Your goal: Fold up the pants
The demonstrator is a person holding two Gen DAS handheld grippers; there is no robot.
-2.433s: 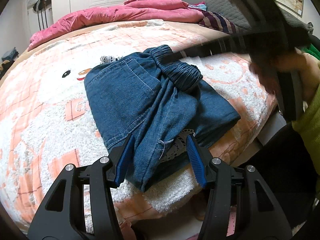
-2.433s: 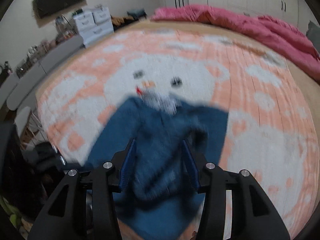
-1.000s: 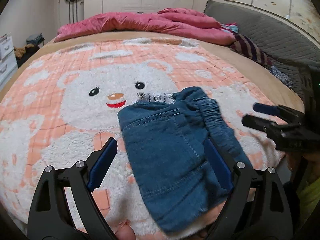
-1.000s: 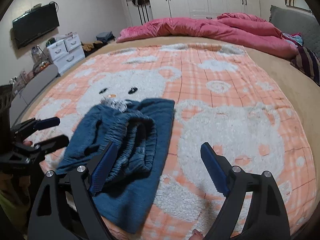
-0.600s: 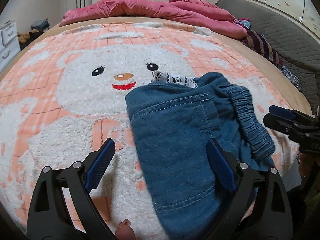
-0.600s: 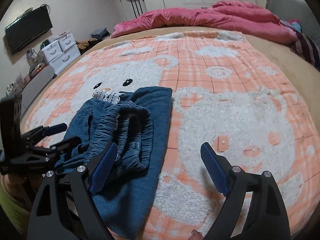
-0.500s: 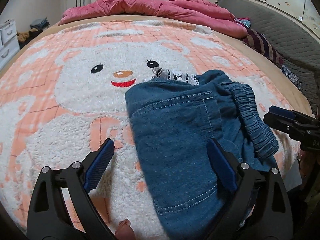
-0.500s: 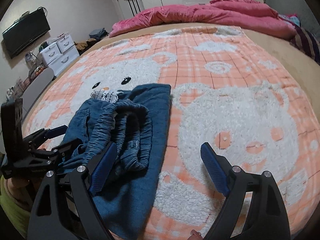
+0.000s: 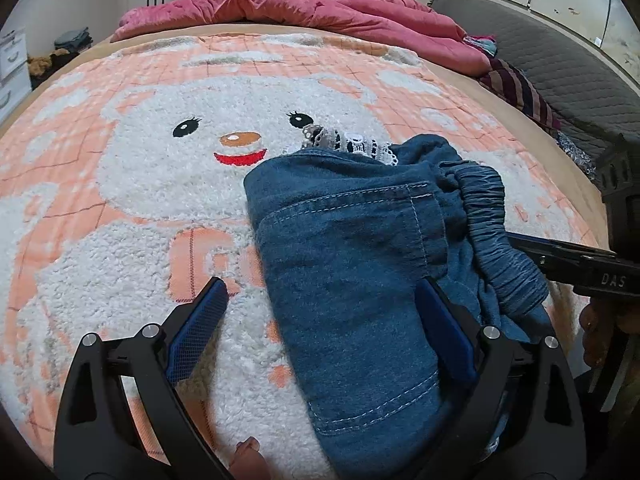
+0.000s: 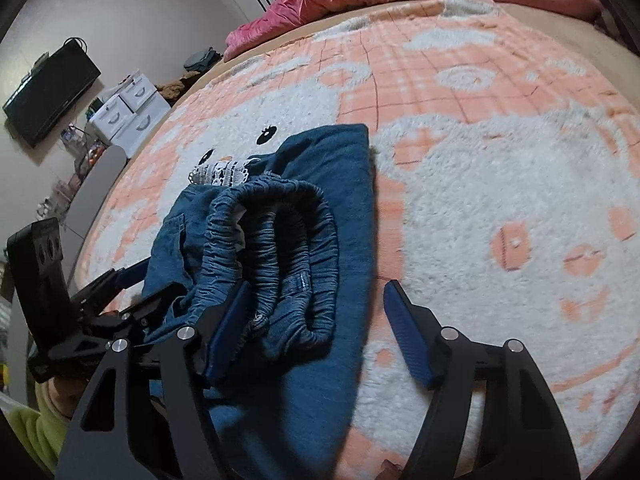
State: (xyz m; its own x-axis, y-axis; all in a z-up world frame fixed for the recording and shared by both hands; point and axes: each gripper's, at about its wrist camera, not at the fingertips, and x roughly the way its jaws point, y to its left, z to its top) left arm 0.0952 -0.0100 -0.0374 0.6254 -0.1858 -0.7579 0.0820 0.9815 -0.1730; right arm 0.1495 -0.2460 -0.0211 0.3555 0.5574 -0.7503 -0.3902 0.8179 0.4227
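Observation:
The blue jeans [image 9: 352,248] lie folded on the bear-print blanket [image 9: 140,184] near the bed's front edge. White lace trim [image 9: 348,142] sticks out at the far end. My left gripper [image 9: 320,285] stands wide open over the left fold, its right finger on the denim. My right gripper [image 10: 317,286] has its jaws closing around the bunched elastic waistband [image 10: 280,240]. Its left pad is against the waistband and its right pad is over the blanket, apart from the denim. Each gripper shows in the other's view: the right gripper [image 9: 560,260] and the left gripper [image 10: 136,284].
A pink duvet [image 9: 300,8] is heaped at the bed's far end, with a striped cloth [image 9: 516,88] and a grey headboard [image 9: 568,72] to the right. White drawers [image 10: 128,108] and a wall TV [image 10: 48,88] stand beyond the bed. A green sleeve [image 10: 36,432] is at the lower left.
Both grippers have sunk closer to the jeans. The right gripper has rolled and its jaws have narrowed around the waistband. The jeans have not moved.

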